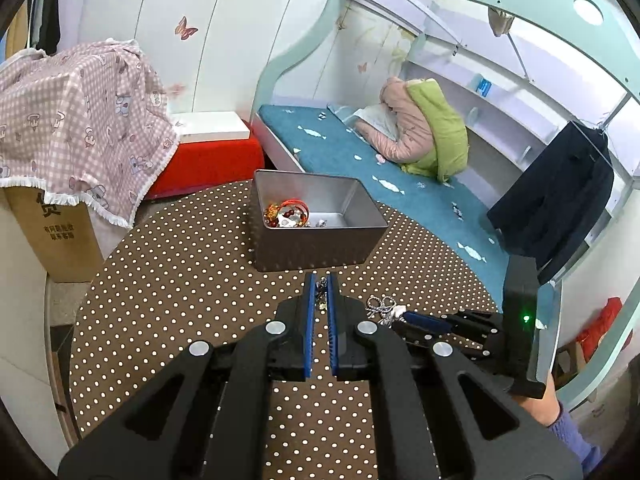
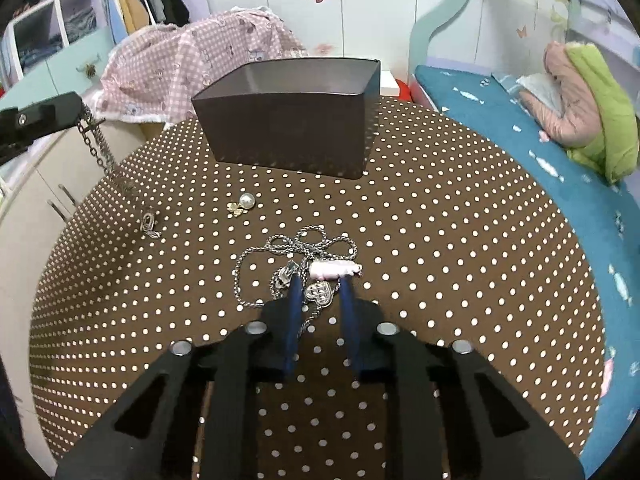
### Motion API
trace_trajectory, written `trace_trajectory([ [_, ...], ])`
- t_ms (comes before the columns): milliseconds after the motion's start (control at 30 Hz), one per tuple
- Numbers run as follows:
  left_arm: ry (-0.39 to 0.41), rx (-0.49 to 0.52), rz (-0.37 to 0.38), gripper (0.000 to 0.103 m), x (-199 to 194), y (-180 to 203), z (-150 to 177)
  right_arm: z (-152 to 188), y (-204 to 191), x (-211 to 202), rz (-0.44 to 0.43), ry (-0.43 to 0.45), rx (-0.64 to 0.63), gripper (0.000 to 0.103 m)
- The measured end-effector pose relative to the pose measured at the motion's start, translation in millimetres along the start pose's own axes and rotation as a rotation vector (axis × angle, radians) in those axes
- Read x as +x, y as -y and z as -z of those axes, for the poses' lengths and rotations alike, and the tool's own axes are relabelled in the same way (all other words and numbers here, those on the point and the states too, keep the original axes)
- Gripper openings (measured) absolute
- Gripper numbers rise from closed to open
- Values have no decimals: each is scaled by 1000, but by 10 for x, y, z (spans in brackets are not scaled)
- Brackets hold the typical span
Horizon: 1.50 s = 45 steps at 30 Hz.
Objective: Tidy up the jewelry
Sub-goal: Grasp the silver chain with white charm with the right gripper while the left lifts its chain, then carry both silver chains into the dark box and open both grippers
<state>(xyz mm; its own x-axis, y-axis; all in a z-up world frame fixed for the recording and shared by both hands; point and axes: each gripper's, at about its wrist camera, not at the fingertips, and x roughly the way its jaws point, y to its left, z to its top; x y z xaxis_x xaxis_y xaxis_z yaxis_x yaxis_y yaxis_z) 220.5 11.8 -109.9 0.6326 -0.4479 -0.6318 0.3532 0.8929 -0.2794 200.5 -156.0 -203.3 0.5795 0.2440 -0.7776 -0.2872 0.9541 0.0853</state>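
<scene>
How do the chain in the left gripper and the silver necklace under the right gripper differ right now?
The dark chain hangs from the shut left gripper, its lower end trailing on the table; the silver necklace lies coiled flat on the tablecloth, ungripped, between the right gripper fingers. Both are outside the metal box.

Around you, the tabletop [image 2: 460,240] wears a brown cloth with white dots. Behind it on your left, a pink checked cloth [image 1: 80,120] drapes over a cardboard box [image 1: 60,236], with a red seat [image 1: 208,164] just beside it. White wardrobe doors [image 1: 224,40] carry butterfly stickers [image 1: 185,29]. On your right runs a bed with a teal blanket [image 1: 340,148]; a pink and green jacket [image 1: 424,132] lies on it, and a dark coat [image 1: 560,196] hangs near its foot.
</scene>
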Motion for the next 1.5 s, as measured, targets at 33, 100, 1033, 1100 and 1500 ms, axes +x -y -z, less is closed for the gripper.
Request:
trace_trajectory([
  [33,-3,-2,1,5,8,-7,-3,1,-7,0,3,-4,-1,16],
  [100,-7,-6,3,5,36,-7,-16,-3,-31,-29,24,-8,-15,13],
  [1033,22,142,81,6,28,442,-753,-992,-276,-1398,-62,324,-107,13],
  [1100,34,145,84,6,19,451,-878,-1088,-285,-1423,-59,339,-110,13],
  [1500,60,180,46,6,156,484,-1606,-1569,-227,-1257,-28,361,-107,13],
])
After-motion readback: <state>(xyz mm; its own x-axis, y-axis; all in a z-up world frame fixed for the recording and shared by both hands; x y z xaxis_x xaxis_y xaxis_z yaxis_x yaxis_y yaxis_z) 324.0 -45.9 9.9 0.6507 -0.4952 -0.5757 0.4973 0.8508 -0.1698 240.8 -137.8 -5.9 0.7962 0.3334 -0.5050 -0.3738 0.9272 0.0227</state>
